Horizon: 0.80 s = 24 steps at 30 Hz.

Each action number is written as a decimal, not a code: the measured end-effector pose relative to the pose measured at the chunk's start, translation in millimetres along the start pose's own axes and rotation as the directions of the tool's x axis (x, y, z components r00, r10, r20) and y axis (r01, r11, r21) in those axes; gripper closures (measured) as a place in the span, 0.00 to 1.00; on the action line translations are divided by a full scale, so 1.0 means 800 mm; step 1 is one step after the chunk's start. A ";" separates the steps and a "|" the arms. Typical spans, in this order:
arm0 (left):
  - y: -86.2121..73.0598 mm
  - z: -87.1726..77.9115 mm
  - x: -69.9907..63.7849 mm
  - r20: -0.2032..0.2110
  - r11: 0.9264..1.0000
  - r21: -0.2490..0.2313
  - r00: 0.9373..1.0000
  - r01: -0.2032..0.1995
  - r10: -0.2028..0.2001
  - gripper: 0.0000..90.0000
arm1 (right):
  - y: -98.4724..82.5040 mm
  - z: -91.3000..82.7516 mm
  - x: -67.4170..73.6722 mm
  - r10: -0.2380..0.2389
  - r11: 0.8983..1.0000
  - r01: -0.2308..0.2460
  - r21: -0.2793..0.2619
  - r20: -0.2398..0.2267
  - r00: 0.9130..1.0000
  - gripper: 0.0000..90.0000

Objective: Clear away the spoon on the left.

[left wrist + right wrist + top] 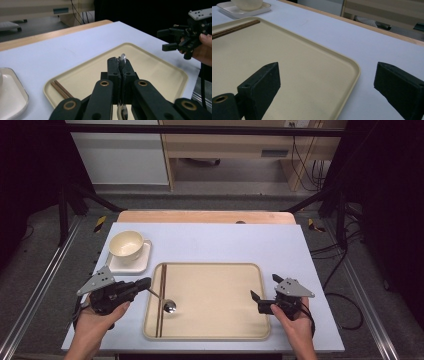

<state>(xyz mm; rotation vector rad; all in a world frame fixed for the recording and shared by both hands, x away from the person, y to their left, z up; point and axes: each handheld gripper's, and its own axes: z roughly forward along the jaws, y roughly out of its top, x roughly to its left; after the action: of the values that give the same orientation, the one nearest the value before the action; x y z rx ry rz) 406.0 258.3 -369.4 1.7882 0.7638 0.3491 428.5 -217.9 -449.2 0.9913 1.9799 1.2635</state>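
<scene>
Nearest, the left hand-held gripper (146, 284) was clamped on a spoon (168, 306), jaws pinched tight on its thin handle; in the left gripper view the handle's end (122, 58) poked up past the jaw tips and the bowl hung below them. From above, the spoon's bowl sat over the tray (210, 332), just right of the chopsticks (161, 300), whether touching the tray I couldn't tell. Those chopsticks lay side by side along the tray's left edge. The right hand-held gripper (265, 292) sat at the tray's right edge, jaws spread wide, nothing between them; in the right gripper view one jaw was over the tray and the other over the desk (372, 37). Farther back left, a cup (126, 245) stood on a small white dish (137, 266), just off the tray's far left corner.
</scene>
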 end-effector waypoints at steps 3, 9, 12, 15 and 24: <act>-0.003 -0.001 -0.001 0.015 1.000 0.031 1.000 0.004 -0.004 0.98 | 0.000 0.000 0.001 0.000 1.000 0.000 0.002 -0.002 1.000 0.08; -0.005 0.006 -0.001 0.037 0.996 0.086 0.999 0.002 -0.005 0.97 | 0.000 0.002 0.003 0.003 1.000 -0.003 0.007 -0.006 1.000 0.08; -0.005 0.013 0.001 0.039 0.995 0.101 0.999 -0.002 -0.002 0.96 | -0.001 0.002 0.003 0.004 1.000 -0.004 0.012 -0.008 1.000 0.08; -0.004 0.020 0.004 0.040 0.996 0.093 0.999 0.006 -0.010 0.96 | -0.001 0.002 0.003 0.009 1.000 -0.008 0.013 -0.009 1.000 0.08; 0.003 0.058 0.009 0.085 0.995 0.092 0.996 0.027 -0.035 0.98 | -0.002 0.005 0.006 0.008 1.000 -0.008 0.022 -0.020 1.000 0.08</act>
<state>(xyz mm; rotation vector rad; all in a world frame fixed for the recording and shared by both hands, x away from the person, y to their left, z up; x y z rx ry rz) 438.8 228.1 -384.7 1.8620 0.7553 0.2175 428.6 -212.5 -452.3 1.0014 2.0109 1.2633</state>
